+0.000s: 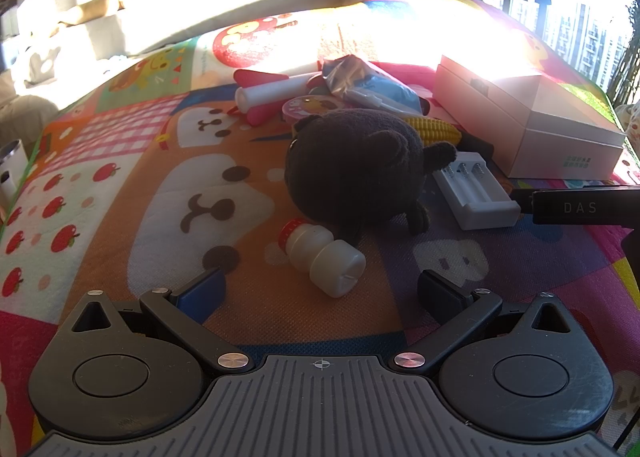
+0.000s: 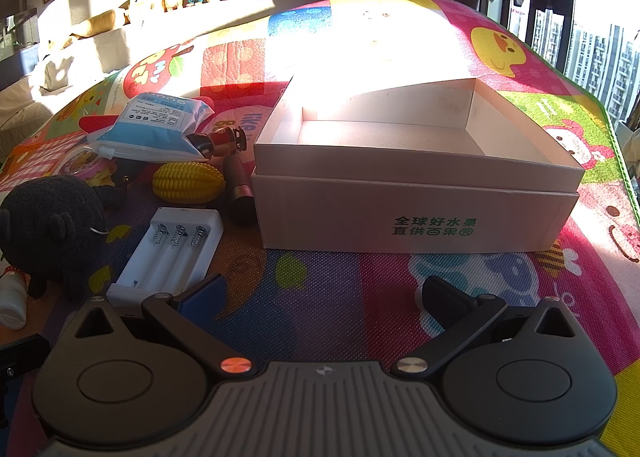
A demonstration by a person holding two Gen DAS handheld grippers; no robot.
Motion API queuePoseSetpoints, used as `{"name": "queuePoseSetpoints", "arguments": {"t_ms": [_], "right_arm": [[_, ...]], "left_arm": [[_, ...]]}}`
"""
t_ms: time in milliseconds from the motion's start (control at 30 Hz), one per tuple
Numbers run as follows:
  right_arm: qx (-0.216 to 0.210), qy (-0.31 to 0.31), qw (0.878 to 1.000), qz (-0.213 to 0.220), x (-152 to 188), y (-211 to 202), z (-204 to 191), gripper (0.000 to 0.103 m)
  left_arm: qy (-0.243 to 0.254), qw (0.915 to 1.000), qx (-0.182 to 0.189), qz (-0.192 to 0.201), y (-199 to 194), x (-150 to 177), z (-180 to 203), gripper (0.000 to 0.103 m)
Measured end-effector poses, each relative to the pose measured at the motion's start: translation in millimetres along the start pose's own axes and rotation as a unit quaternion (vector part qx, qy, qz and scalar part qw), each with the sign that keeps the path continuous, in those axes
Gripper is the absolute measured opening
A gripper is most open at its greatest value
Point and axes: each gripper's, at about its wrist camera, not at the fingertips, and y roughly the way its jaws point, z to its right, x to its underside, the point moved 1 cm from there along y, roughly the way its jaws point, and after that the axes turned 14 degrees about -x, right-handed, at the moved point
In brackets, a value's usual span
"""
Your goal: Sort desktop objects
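The left gripper [image 1: 320, 285] hangs over the patterned play mat [image 1: 120, 185] with its fingers spread wide and empty; a small white bottle [image 1: 322, 257] with a red cap lies on its side just ahead of them, touching the dark plush toy [image 1: 356, 169]; the right gripper [image 2: 324, 293] is likewise wide and empty, facing the open pink box [image 2: 416, 217]; the white battery charger [image 2: 172, 253] lies beside its left finger, with the yellow toy corn [image 2: 188, 181] behind it.

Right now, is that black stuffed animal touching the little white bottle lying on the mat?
Touching. In the left wrist view the black plush toy rests against the small bottle near its red cap, with no mat showing between them.
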Motion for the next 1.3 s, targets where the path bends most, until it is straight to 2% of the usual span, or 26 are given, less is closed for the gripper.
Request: {"name": "queuePoseSetpoints", "arguments": {"t_ms": [1300], "right_arm": [[0.001, 0.000, 1.000, 0.000, -0.1, -0.1, -0.1, 0.103]], "left_arm": [[0.000, 1.0000, 0.001, -0.001, -3.2, -0.5, -2.7, 0.103]]}}
